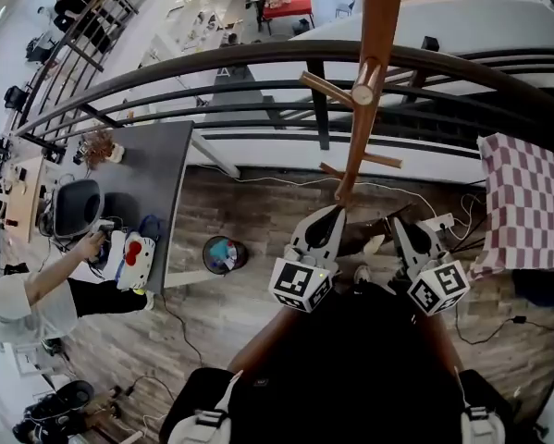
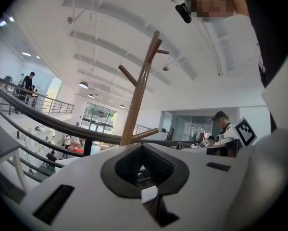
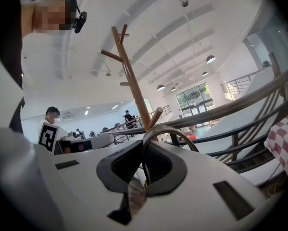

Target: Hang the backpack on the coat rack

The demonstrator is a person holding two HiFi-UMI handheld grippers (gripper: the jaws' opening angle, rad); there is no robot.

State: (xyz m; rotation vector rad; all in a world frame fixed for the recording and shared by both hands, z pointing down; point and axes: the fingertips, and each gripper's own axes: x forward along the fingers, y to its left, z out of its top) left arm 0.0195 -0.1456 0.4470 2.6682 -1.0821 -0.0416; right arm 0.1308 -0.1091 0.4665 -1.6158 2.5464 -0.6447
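Observation:
The wooden coat rack point(image 1: 364, 81) stands just ahead of me at the railing, its pegs angled upward; it rises beyond the jaws in the left gripper view point(image 2: 136, 105) and the right gripper view point(image 3: 134, 88). The black backpack point(image 1: 350, 368) hangs below and between both grippers. My right gripper point(image 1: 397, 225) point(image 3: 144, 153) is shut on the backpack's brown top loop point(image 3: 170, 131), which arches over the jaws. My left gripper point(image 1: 330, 213) point(image 2: 144, 150) has its pads together, with a pale bit of material pinched low between them. Both point roughly level toward the rack's pole.
A dark curved railing point(image 1: 258, 63) runs behind the rack over a drop to a lower floor. A checkered cloth point(image 1: 526, 202) hangs on the right. A grey table point(image 1: 152, 183), a round bin point(image 1: 223, 254) and a seated person point(image 1: 36, 294) are on the left; cables cross the wooden floor.

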